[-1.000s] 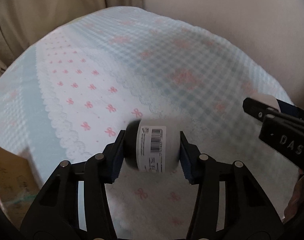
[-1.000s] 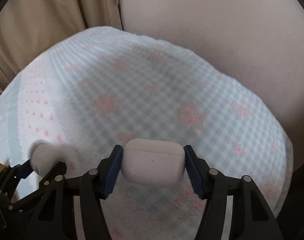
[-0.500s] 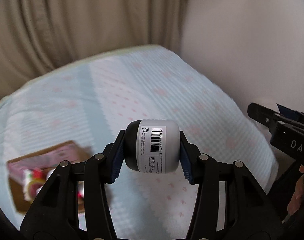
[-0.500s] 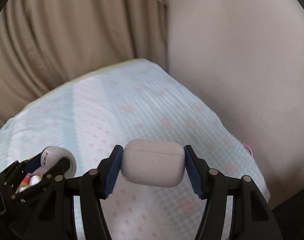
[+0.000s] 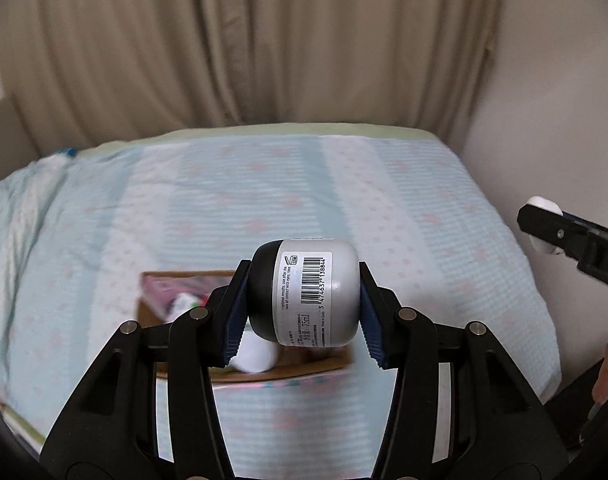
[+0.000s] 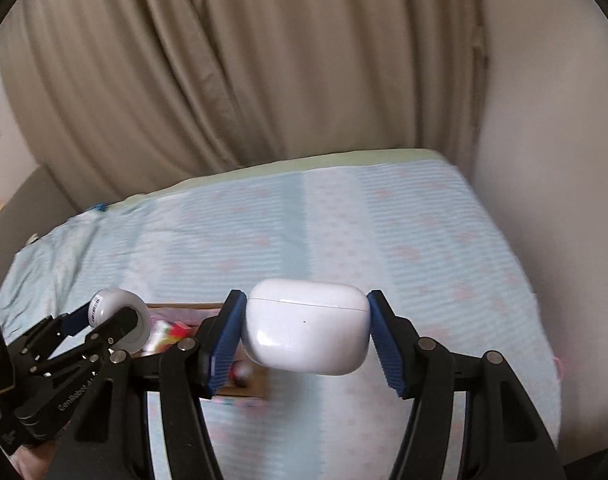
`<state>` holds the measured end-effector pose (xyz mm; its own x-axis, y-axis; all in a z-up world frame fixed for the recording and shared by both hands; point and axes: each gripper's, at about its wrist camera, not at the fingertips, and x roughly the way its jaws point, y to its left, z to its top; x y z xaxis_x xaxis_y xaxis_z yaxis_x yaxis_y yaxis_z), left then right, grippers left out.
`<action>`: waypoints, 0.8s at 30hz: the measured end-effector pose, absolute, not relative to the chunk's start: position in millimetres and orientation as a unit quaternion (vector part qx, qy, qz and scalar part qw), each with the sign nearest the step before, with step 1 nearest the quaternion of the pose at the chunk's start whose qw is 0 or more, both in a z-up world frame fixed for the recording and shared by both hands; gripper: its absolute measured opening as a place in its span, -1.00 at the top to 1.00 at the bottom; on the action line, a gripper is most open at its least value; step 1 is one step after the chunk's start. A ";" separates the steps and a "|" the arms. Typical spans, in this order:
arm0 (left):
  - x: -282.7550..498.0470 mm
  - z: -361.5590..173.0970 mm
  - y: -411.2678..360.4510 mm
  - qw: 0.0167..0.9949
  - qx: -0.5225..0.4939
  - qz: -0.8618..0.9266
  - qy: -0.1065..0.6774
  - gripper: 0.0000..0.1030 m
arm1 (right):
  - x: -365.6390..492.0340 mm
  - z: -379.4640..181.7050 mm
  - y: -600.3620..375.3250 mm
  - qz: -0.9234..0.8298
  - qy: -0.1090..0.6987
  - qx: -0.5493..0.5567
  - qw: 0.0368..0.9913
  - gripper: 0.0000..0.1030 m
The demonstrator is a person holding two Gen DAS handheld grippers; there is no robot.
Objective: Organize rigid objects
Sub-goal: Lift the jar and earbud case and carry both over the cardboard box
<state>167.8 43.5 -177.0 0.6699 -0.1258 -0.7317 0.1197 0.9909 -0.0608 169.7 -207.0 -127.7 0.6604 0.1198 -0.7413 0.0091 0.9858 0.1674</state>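
Both the left gripper and right gripper hang raised, fingers clamped.

Blue-checked bed carries an open cardboard box.

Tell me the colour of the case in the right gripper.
Glossy white earbud case, clearest in the right wrist view.

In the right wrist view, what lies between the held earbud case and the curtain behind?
Only bare bedspread lies between the earbud case and the curtain, shown in the right wrist view.
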 end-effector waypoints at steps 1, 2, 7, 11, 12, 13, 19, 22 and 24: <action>169.9 -178.9 60.0 0.912 -0.004 -0.061 0.405 0.12 | 174.7 -127.3 -196.1 0.038 0.413 0.078 0.906 -0.10; 172.2 -179.8 72.0 0.911 -0.004 -0.058 0.409 0.12 | 181.5 -128.1 -181.1 0.047 0.419 0.078 0.904 -0.10; 183.1 -199.2 132.4 0.901 0.009 -0.047 0.432 0.12 | 208.0 -142.8 -127.8 0.061 0.439 0.081 0.893 -0.10; 200.0 -227.7 172.9 0.889 0.012 -0.041 0.456 0.12 | 229.3 -165.2 -82.3 0.066 0.457 0.085 0.883 -0.10; 204.1 -234.9 179.7 0.886 0.013 -0.041 0.462 0.12 | 235.8 -173.6 -71.3 0.068 0.464 0.088 0.879 -0.10; 208.5 -243.7 186.1 0.882 0.014 -0.042 0.468 0.12 | 240.9 -180.6 -63.6 0.070 0.469 0.091 0.875 -0.10; 224.0 -301.6 210.9 0.856 0.014 -0.046 0.515 0.12 | 270.9 -231.7 -16.5 0.085 0.510 0.085 0.852 -0.10; 225.5 -326.3 211.5 0.847 0.016 -0.045 0.530 0.12 | 285.8 -263.4 0.2 0.097 0.531 0.079 0.838 -0.10; 227.3 -344.4 211.8 0.839 0.011 -0.044 0.542 0.12 | 295.3 -281.9 10.0 0.104 0.541 0.074 0.831 -0.10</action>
<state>227.3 211.8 -344.4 0.4087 -0.0615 -0.9106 0.0855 0.9959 -0.0289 295.3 10.0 -281.9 0.3928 0.2535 -0.8840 -0.0939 0.9673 0.2357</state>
